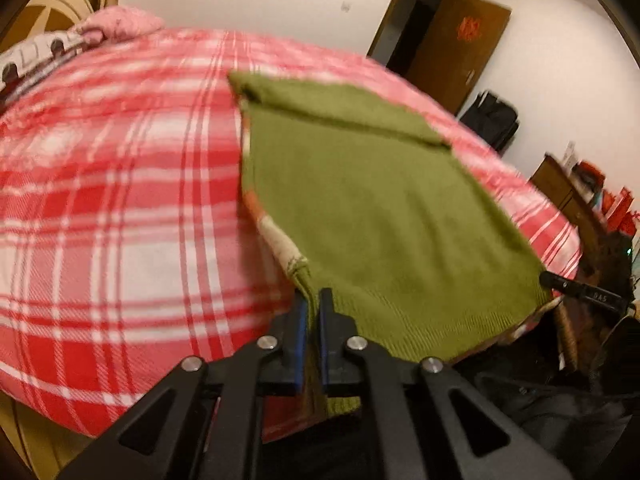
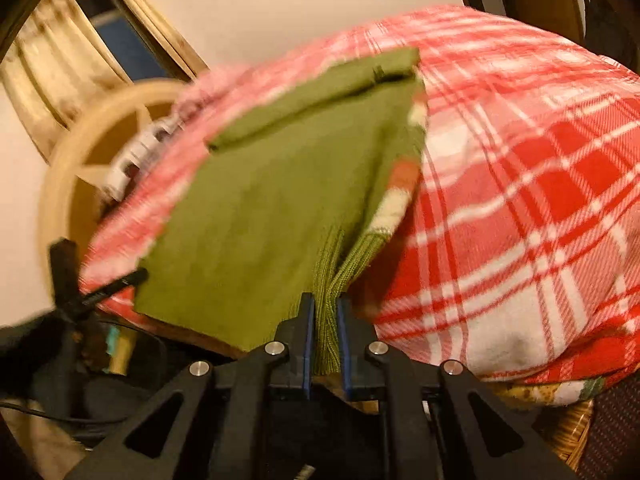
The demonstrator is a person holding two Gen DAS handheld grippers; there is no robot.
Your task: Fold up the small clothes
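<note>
Cloth fills the middle of your left wrist view: a green knitted garment (image 1: 372, 200) lies spread on the bed's red-and-white plaid blanket (image 1: 120, 208), its far end folded over in a band; your left gripper (image 1: 314, 300) has its jaws pinching the ribbed hem at the garment's near left corner, where a cream and orange patterned underside shows; a brown door (image 1: 452, 52) stands open in the white wall behind, and a black bag (image 1: 494, 120) sits beside it. In your right wrist view, which is blurred, the same garment (image 2: 272, 200) slopes away over the blanket (image 2: 520, 200); your right gripper (image 2: 325, 308) has its jaws pressed on a bunched ribbed edge at the near right corner, seemingly lifted a little off the bed; a pale wooden ring (image 2: 72, 184) shows at left.
</note>
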